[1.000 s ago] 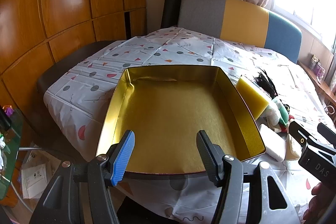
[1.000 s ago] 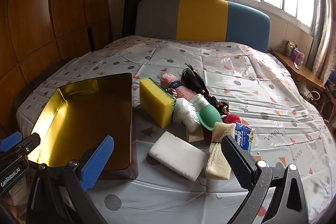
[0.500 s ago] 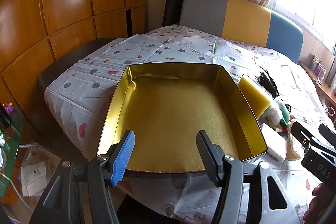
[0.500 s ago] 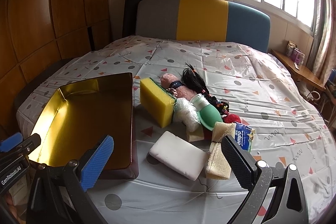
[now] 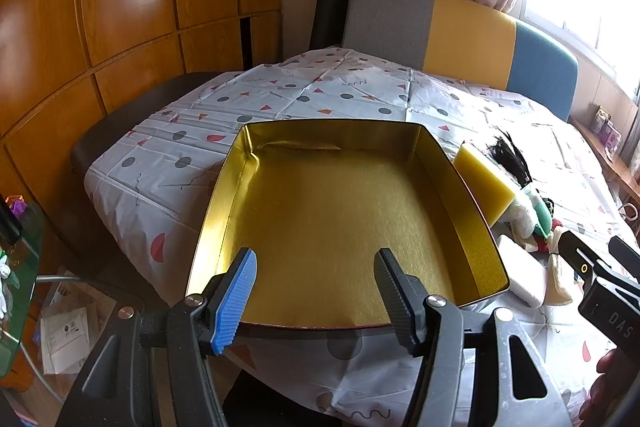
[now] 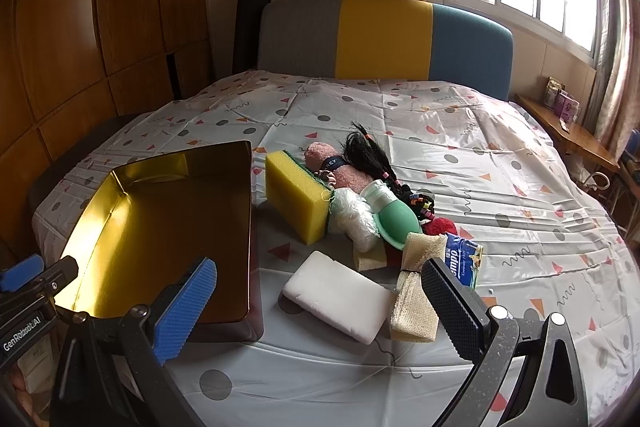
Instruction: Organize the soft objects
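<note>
Soft things lie heaped right of the empty gold tin (image 6: 160, 227); both the left gripper (image 5: 316, 291) and right gripper (image 6: 316, 303) gape, holding nothing; best start with the nearest white foam block (image 6: 340, 295), pinching its short sides squarely before lifting.

Open left gripper (image 5: 316, 281) over gold tin (image 5: 456, 183), yellow sponge (image 5: 482, 177) beside it, patterned bedsheet (image 5: 280, 95)
</note>
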`<state>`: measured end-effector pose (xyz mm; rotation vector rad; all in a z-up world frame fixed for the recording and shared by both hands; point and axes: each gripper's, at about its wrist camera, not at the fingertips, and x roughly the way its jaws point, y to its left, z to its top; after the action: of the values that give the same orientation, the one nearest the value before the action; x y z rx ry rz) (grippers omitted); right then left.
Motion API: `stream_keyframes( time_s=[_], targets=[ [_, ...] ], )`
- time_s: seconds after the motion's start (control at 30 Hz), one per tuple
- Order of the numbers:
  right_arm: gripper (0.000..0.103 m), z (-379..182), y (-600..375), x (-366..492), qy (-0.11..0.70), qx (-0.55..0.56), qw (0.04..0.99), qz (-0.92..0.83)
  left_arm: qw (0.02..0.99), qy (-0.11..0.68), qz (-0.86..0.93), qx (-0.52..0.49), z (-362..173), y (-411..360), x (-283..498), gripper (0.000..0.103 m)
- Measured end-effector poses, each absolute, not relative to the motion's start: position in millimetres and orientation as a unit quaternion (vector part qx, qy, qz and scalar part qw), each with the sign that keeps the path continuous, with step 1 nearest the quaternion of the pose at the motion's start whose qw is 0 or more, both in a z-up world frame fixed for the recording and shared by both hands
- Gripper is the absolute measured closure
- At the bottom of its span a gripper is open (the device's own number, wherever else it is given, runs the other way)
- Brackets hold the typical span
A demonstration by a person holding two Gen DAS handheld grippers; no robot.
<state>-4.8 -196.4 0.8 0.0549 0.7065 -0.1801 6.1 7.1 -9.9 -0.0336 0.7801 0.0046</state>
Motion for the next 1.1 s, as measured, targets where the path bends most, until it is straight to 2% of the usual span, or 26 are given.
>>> stream_keyframes(
  time_s=[1.1],
  targets=[
    [0.000,2.2,-203.6,-7.2,0.343,0.035,0.934,-0.091,0.923,0.384,0.001,-0.012,-10.1,3.2,5.5,0.041]
  ],
)
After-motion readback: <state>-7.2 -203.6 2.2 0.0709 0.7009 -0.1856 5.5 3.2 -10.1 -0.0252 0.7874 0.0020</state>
